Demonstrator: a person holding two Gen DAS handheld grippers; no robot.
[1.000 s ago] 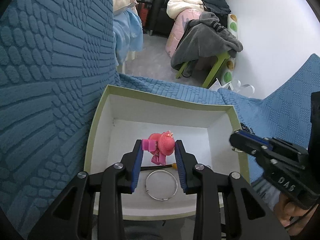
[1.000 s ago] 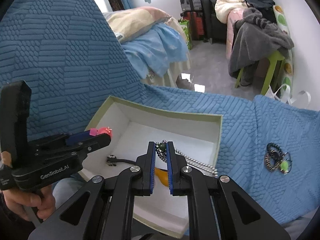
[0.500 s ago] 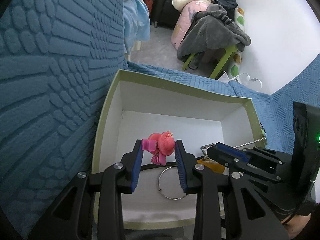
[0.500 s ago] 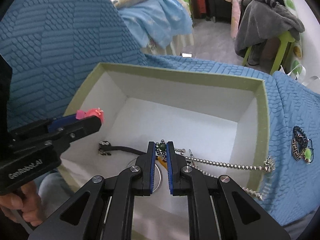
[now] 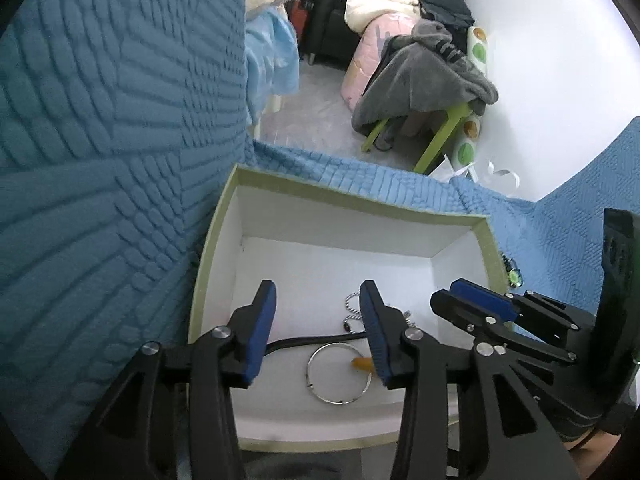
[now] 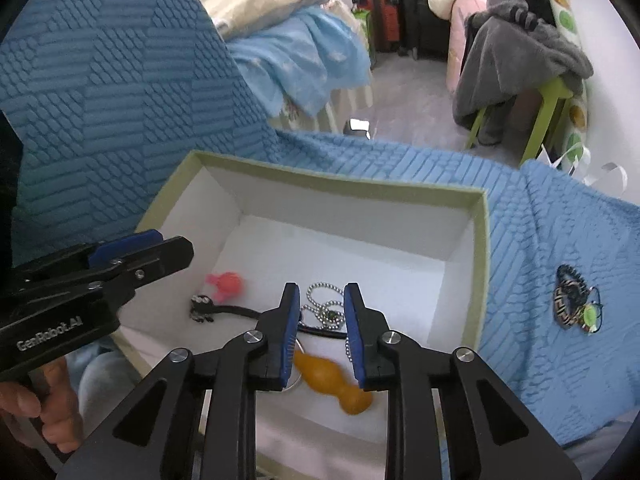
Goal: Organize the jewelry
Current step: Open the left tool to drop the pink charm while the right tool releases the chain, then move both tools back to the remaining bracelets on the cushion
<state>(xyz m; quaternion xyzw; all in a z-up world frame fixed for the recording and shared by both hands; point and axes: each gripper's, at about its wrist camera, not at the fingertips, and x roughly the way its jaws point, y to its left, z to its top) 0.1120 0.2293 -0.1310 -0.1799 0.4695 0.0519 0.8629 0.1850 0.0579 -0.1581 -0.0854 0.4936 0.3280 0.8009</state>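
Note:
A white box with a green rim (image 5: 224, 224) (image 6: 482, 240) sits on a blue quilt. Inside lie a silver ring (image 5: 339, 373), a black cord (image 6: 232, 311), a ball-chain necklace with a green bead (image 6: 325, 313), an orange pendant (image 6: 336, 384) and a pink hair clip (image 6: 226, 285). My left gripper (image 5: 318, 330) is open and empty over the box, above the ring. My right gripper (image 6: 322, 332) is open and empty above the necklace. The pink clip is hidden in the left wrist view.
Dark bracelets with a green charm (image 6: 574, 304) lie on the quilt right of the box. A raised quilted blue fold (image 5: 100, 140) stands left of it. Beyond are a bed (image 6: 296, 48) and a green stool with grey clothes (image 6: 520, 56).
My left gripper opened and the pink clip dropped into the box. My right gripper opened and let the necklace fall onto the box floor.

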